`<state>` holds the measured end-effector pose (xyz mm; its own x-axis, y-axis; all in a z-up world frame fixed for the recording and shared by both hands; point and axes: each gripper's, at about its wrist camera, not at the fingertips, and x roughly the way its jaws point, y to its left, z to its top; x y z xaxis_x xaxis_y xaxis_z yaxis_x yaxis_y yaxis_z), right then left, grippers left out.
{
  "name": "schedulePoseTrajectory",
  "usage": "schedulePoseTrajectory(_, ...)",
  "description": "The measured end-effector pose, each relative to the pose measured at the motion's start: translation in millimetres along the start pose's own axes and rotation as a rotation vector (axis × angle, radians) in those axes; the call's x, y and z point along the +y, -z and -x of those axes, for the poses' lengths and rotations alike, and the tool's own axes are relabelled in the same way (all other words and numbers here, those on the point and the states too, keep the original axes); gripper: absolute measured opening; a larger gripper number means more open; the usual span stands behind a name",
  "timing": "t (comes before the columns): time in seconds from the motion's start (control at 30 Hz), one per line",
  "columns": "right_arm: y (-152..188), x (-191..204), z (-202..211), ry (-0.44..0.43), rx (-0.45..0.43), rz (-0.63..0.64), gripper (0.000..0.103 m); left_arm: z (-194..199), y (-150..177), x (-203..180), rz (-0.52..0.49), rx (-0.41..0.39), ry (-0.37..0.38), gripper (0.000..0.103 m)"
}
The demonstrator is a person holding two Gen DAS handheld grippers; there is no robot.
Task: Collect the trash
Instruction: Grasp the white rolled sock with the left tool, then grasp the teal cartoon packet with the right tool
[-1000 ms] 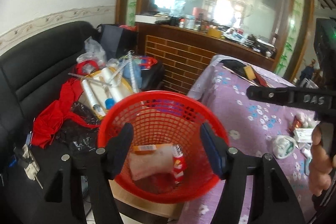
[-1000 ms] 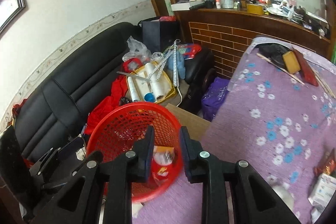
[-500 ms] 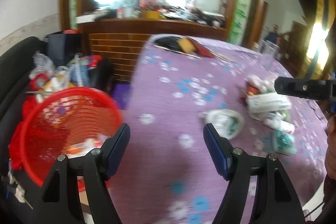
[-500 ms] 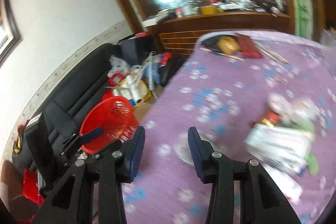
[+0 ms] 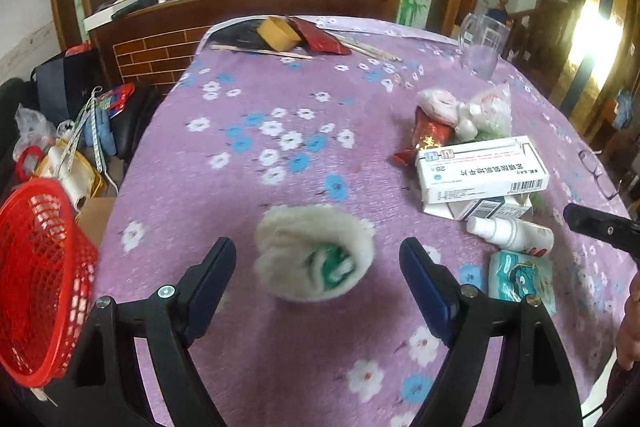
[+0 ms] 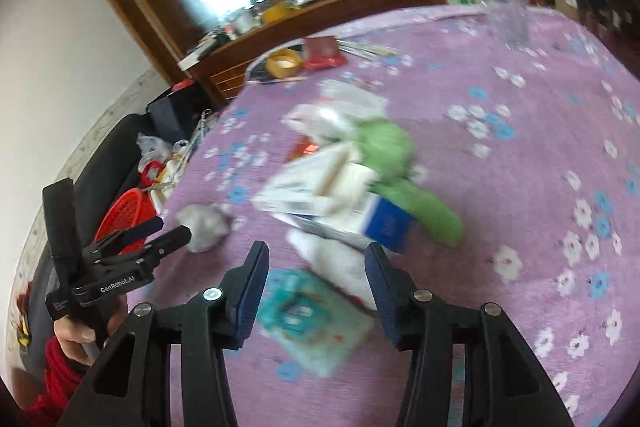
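Hovering left tongs, jaws opening, nothing gripped | crumpled wrapper lower centre on desk: light, soft, pinch its sides | right tongs opening, empty | basket lower left

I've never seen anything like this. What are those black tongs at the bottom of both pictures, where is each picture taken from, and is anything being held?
There is no robot here: a person holds a hand tool with two fingers in each hand, and each tool carries a wide-angle camera looking along its fingers. One picture is from the left gripper, the other from the right gripper.

On the purple flowered tablecloth lie a crumpled white wad, medicine boxes, a small white bottle, a teal tissue pack and a glass. A red basket stands beside the table at the left.

Nothing is held. Both pairs of fingers are opening: the left ones frame the wad, and the right ones, in a blurred picture, frame the bottle and tissue pack.
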<state>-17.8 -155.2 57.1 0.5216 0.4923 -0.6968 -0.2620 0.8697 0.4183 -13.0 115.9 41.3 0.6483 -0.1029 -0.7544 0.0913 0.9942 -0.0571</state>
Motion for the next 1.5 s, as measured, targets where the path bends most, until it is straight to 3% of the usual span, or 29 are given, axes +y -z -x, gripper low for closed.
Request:
schedulePoseTrajectory(0.1,4.4,-15.1,-4.6,-0.021,0.03,-0.035,0.054,-7.7,-1.4,-7.6,-0.018,0.002,-0.013,0.082)
schedulePoseTrajectory(0.17,6.9,-17.9,-12.1,-0.023,0.048,-0.047,0.054,-12.4,-1.0,-9.8,-0.025,0.013,-0.028,0.064)
schedulePoseTrajectory(0.27,11.7,-16.8,-20.6,-0.046,0.075,-0.064,0.054,-13.1,-0.7,-7.4,-0.025,0.005,-0.051,0.052)
schedulePoseTrajectory(0.37,20.9,-12.2,-25.7,-0.059,0.104,-0.049,0.054,-9.4,1.1,-1.4,0.0,0.001,-0.032,0.048)
schedulePoseTrajectory(0.63,58.0,36.2,-31.4,-0.133,0.2,0.104,0.056,-1.7,11.0,1.7,0.017,-0.023,-0.016,0.048)
schedulePoseTrajectory(0.77,51.5,50.1,-32.4,-0.069,0.161,0.176,0.067,-2.0,11.7,1.7,0.017,-0.023,-0.016,0.048)
schedulePoseTrajectory(1.0,47.8,66.4,-56.3,-0.041,0.195,0.235,0.068,-0.3,12.3,1.9,0.017,-0.03,-0.022,0.043)
schedulePoseTrajectory(1.1,54.2,82.4,-61.3,0.043,0.189,0.323,0.068,2.6,13.1,0.8,0.02,-0.041,-0.03,0.039)
schedulePoseTrajectory(1.23,62.4,88.0,-62.8,0.132,0.17,0.383,0.051,6.2,14.3,-1.4,0.024,-0.054,-0.031,0.036)
schedulePoseTrajectory(1.37,62.3,82.5,-53.0,0.119,0.144,0.365,0.036,13.0,17.1,-5.1,0.032,-0.087,-0.024,0.036)
schedulePoseTrajectory(1.5,62.5,79.3,-40.8,0.084,0.075,0.334,0.031,23.9,20.9,-15.8,0.025,-0.14,-0.024,0.036)
